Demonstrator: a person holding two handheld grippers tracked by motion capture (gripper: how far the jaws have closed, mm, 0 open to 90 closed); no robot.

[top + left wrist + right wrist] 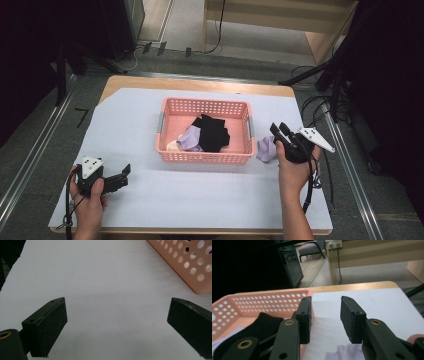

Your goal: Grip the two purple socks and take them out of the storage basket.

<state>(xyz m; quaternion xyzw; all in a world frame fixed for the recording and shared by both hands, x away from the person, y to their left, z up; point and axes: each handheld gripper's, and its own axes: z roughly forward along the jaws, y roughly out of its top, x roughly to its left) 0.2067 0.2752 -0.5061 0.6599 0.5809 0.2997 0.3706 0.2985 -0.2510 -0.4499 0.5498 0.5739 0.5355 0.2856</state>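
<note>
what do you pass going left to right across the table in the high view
left gripper held in the person's left hand → pink perforated plastic basket with dark and pale clothes inside → crumpled lilac cloth on the white table sheet → right gripper in the right hand, jaws parted above the cloth
</note>
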